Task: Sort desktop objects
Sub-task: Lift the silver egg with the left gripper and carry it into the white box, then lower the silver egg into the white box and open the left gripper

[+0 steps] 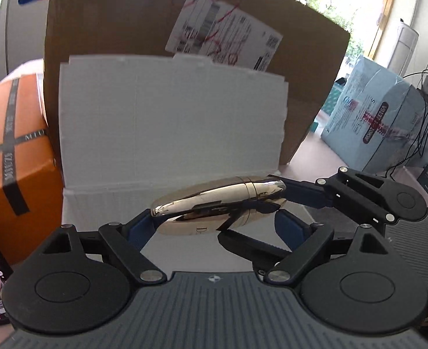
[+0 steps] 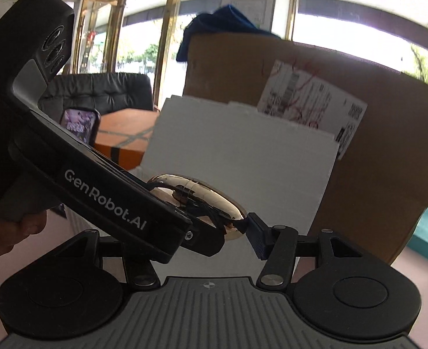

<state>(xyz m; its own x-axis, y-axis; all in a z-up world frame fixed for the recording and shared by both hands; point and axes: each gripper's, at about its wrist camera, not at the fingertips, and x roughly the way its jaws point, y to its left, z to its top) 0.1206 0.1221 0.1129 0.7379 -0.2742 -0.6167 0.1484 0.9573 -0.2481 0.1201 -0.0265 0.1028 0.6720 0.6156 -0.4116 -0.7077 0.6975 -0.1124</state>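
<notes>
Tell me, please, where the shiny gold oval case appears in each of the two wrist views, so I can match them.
Left wrist view: the gold oval case sits centre, slightly low, lying across between both grippers' fingers.
Right wrist view: it is centre-left, partly hidden by the left gripper's body.
Shared landmark: the white foam board behind it.

the gold case (image 1: pixel 218 210) looks like polished metal, mirror-glossy and smooth, with reflections across its curve. the left claw (image 1: pixel 214 224) is matt black plastic with bright metal rivets, dark blue ribbed pads (image 1: pixel 289 224) and a grey ridged body. the right claw (image 2: pixel 243 226) has the same matt finish. the white panel (image 1: pixel 173 122) looks like matt foam board with rough-cut edges. the brown box (image 1: pixel 316 67) is dull cardboard with a paper label (image 1: pixel 222 29). the orange box (image 1: pixel 10 145) looks smooth, crossed by black ribbon.
</notes>
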